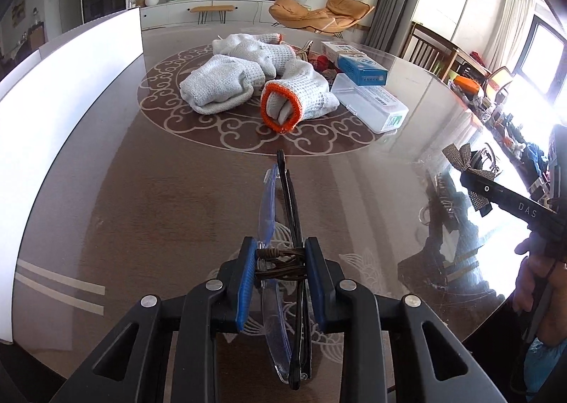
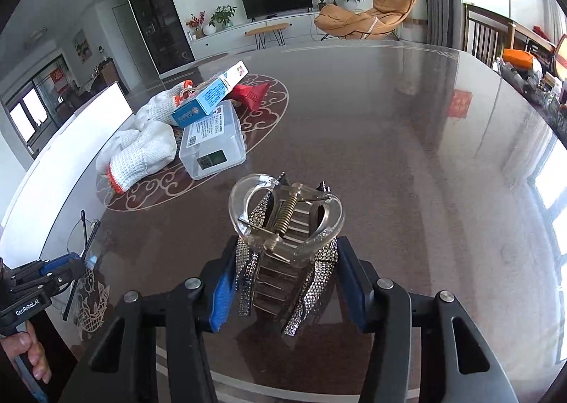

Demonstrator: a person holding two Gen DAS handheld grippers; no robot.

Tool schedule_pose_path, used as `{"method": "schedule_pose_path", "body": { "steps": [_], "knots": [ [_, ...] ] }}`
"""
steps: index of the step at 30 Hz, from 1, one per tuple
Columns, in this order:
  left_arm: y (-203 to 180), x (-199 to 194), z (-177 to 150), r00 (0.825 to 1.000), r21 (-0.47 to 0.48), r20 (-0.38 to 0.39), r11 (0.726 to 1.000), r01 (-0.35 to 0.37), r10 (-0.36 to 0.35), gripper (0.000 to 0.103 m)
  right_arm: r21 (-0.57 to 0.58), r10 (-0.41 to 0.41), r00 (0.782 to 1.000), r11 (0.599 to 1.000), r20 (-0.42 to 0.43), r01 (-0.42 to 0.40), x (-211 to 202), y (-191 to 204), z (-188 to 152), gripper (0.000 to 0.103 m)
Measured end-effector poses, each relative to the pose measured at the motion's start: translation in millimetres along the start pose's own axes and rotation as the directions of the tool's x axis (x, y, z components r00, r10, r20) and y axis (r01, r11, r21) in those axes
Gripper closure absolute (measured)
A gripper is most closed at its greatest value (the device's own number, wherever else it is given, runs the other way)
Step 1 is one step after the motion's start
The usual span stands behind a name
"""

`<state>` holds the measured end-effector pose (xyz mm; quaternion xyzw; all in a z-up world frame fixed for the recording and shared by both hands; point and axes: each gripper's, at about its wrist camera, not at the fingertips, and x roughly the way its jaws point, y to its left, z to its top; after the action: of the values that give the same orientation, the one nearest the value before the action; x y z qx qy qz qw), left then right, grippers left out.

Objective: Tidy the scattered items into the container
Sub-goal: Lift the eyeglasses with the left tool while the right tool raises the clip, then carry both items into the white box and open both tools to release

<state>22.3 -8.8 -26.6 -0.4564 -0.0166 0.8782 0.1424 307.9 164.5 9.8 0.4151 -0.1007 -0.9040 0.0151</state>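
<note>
Left wrist view showed the left hand-held gripper (image 1: 280,282) clamped tight on a folded pair of glasses (image 1: 283,261), the blue pads pressing the lens and the black temples together where a brown cord was wound round them; the glasses were held edge-on above the dark glossy surface (image 1: 124,190). Farther off on the patterned middle lay the knitted work gloves (image 1: 244,80), a clear plastic case (image 1: 372,105) and a blue and white carton (image 1: 361,70), the carton resting partly on the case. A tall white wall (image 1: 71,84) stood at the left edge, probably the container, though its inside was hidden. Right wrist view showed the right hand-held gripper (image 2: 287,282) closed on a clear, rhinestone-trimmed hair claw (image 2: 287,236), its pads bearing on the studded wings, the clip held over bare surface near the front edge. The same white wall (image 2: 71,141) appeared at the left beyond the gloves, with a red pouch (image 2: 251,93) behind the carton. Both pickups looked done, so the step in hand seemed to be the carry. The next move called for swinging both loads left over the white rim, clearing the glove pile, and releasing only once each item sat above the opening.
</note>
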Motion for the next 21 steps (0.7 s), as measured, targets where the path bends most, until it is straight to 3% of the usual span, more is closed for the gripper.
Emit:
{"method": "schedule_pose_path", "body": {
  "steps": [11, 21],
  "knots": [
    [-11, -10, -14, 0.999, 0.009, 0.012, 0.999, 0.041, -0.041, 0.076, -0.087, 0.018, 1.0, 0.996, -0.018, -0.02, -27, 47, -37, 0.051],
    [4, -49, -11, 0.995, -0.026, 0.077, 0.997, 0.07, -0.067, 0.076, -0.216, 0.092, 0.995, 0.971, -0.049, -0.101, -35, 103, -53, 0.051]
  ]
}}
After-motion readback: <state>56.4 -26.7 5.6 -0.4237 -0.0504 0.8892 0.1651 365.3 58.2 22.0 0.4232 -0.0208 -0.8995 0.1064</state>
